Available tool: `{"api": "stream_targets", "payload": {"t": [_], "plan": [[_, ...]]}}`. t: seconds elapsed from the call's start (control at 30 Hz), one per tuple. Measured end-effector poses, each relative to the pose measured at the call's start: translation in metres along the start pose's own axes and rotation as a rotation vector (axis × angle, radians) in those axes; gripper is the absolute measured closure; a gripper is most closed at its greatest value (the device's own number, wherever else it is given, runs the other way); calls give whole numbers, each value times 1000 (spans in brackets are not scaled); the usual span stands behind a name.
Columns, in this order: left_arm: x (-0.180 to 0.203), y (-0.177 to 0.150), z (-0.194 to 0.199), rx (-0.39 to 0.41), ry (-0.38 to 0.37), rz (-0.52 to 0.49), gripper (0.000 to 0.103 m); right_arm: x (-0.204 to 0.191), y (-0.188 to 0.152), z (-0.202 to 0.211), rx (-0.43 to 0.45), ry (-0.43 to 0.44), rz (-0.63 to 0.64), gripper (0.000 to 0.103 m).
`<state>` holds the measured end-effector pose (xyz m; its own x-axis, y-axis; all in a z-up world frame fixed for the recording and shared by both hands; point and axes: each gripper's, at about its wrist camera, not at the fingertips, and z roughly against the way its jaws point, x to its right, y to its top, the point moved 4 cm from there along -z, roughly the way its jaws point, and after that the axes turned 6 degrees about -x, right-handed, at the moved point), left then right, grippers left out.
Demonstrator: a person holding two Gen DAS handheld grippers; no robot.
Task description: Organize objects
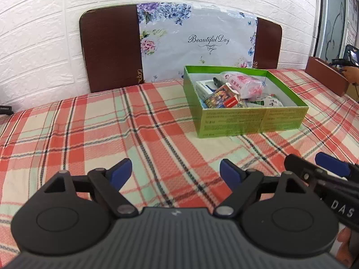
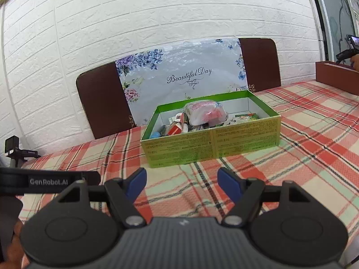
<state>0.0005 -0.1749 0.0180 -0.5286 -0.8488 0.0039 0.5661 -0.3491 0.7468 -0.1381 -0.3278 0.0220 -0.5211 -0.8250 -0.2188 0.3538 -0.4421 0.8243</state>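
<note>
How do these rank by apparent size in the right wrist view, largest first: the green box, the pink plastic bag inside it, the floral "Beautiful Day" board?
1. Floral board, though it stands farther back.
2. Green box.
3. Pink plastic bag, clearly smallest, sitting in the box.

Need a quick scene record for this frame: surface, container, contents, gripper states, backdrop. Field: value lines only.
surface: red, green and cream plaid tablecloth
container: open green cardboard box, lid off, resting on the cloth
contents: pink-and-clear plastic packet on top of a jumble of small cartons; red-ended small carton among them
left gripper: open, empty, above bare cloth, short of the box
right gripper: open, empty, pointing at the box's near wall
backdrop: floral "Beautiful Day" board against the white brick-pattern wall
</note>
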Motion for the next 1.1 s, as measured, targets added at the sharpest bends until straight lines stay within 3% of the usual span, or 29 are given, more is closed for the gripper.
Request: {"api": "stream_targets", "payload": {"t": [0.43,0.77,1.0,1.1], "plan": [[-22,-37,3,-54,30,32,12,-19,-23,9,-30,17,26,30],[-34,-47,2,-92,74,70,5,-34,-35,4,-71,23,58,27],[-43,-46,4,-63,112,123,0,-36,-37,3,-77,16,62,23],[-42,-45,6,-44,121,114,0,-36,-37,4,-71,8,57,17]]}}
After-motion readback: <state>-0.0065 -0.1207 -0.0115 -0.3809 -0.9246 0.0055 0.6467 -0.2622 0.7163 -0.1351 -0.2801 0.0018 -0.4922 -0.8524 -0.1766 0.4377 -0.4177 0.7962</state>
